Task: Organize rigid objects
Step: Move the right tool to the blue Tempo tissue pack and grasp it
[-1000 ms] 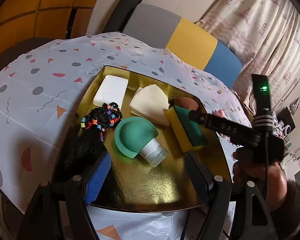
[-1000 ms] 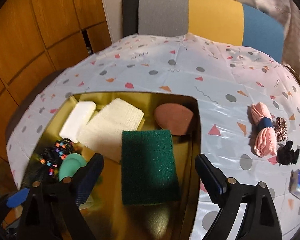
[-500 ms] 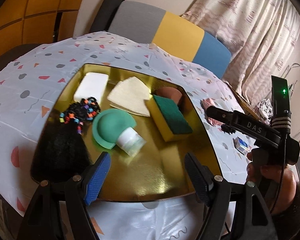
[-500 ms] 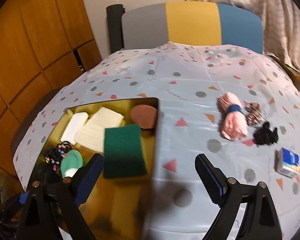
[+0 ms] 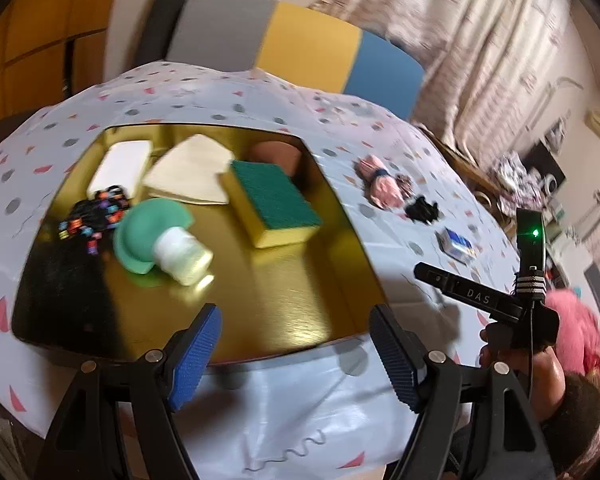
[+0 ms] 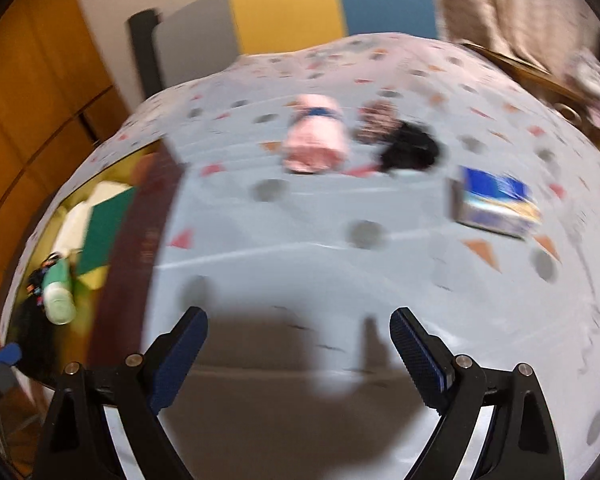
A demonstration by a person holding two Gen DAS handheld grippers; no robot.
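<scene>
On the gold tray (image 5: pixel 308 300), the sponge's (image 5: pixel 274 202) long axis runs front-to-back.

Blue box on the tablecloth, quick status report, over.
Both tools open, empty: left tool, right tool. Blue box lies untouched on the tablecloth, outside the gold tray. Nothing between right tool and box.

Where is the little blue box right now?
The blue box lies on the tablecloth, outside the gold tray, right of the black scrunchie in the right wrist view.
</scene>
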